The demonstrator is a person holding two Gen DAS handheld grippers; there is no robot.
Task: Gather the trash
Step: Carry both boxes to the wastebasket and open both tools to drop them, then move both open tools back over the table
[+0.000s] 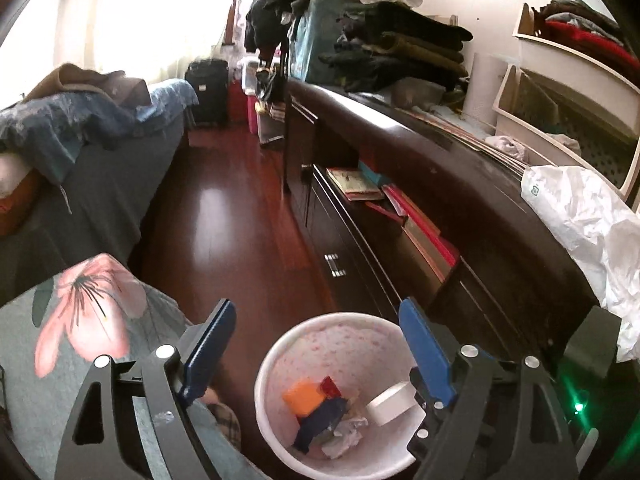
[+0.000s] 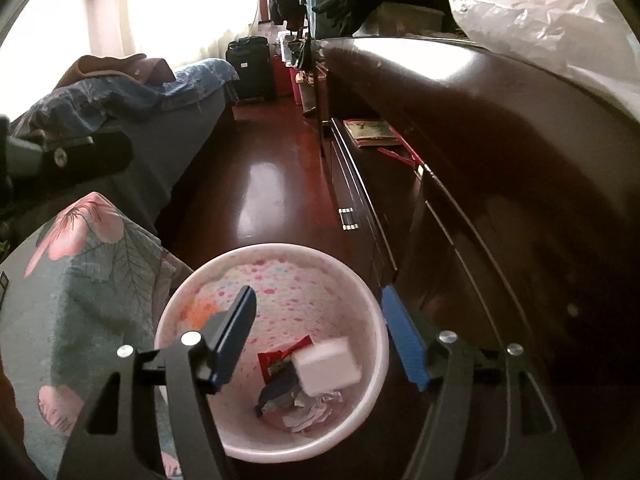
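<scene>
A white bin with pink dots [image 1: 265, 364] [image 2: 173, 312] stands on the red-brown floor beside the dark cabinet. It holds an orange piece [image 1: 301, 397], a red wrapper [image 1: 330, 385] [image 2: 280, 354], a dark blue wrapper [image 1: 320, 420] and crumpled paper [image 1: 346, 436] [image 2: 308, 416]. My left gripper [image 1: 320, 346] hovers open over the bin. A white tape roll [image 1: 394, 403] lies inside, just below its right finger and free of both pads. My right gripper [image 2: 320, 338] is open above the bin too. A blurred white box [image 2: 329, 366] is below its jaws, inside the bin and untouched.
A long dark wooden cabinet [image 1: 472, 208] [image 2: 500, 168] runs along the right, with books on an open shelf [image 1: 360, 186]. A white plastic bag [image 1: 588, 232] [image 2: 540, 12] lies on top. Floral fabric [image 1: 80, 320] [image 2: 88, 288] is close on the left, a bed [image 1: 92, 128] behind it.
</scene>
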